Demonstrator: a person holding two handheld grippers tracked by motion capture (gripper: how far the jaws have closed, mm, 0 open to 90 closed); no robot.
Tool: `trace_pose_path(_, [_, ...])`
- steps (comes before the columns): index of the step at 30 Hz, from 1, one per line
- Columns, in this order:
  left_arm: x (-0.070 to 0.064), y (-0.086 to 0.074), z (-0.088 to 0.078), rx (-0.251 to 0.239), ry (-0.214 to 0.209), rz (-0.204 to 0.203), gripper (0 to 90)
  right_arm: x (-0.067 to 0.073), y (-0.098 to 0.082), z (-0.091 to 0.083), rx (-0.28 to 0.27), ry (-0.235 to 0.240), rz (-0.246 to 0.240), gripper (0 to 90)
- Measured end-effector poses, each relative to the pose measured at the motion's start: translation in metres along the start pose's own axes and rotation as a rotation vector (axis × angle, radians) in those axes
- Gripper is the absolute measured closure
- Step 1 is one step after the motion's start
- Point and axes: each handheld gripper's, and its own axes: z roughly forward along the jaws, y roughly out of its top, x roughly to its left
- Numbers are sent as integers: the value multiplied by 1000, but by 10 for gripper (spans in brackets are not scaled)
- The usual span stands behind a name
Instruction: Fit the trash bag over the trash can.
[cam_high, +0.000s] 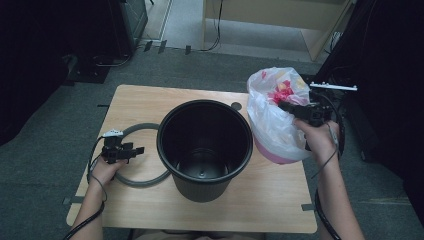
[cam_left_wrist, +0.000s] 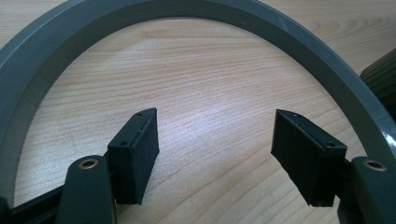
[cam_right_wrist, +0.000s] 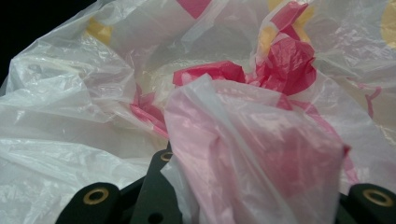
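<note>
Plastic bag (cam_high: 274, 120) hangs upright from right gripper (cam_high: 289, 106).

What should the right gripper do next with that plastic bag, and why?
Probably carry the plastic bag sideways over the black bin and lower it in. The right gripper is shut on the bag's gathered film, the bag hangs beside the bin, and the bin looks empty. The left gripper waits open by the grey ring.
</note>
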Motion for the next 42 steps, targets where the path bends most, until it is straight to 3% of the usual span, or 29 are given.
trace_pose_path(20, [1,0,0,-3,-7,-5,323,58,22,4,27,176,-34,772])
trace_pose_path(32, [1,0,0,-6,-12,-13,323,84,17,23,61,228,-50,770])
trace_pose_path(40, [2,0,0,-6,-14,-16,323,99,10,32,100,289,-44,770])
trace_pose_path(42, [2,0,0,-7,-15,-17,323,101,8,34,109,324,-33,770])
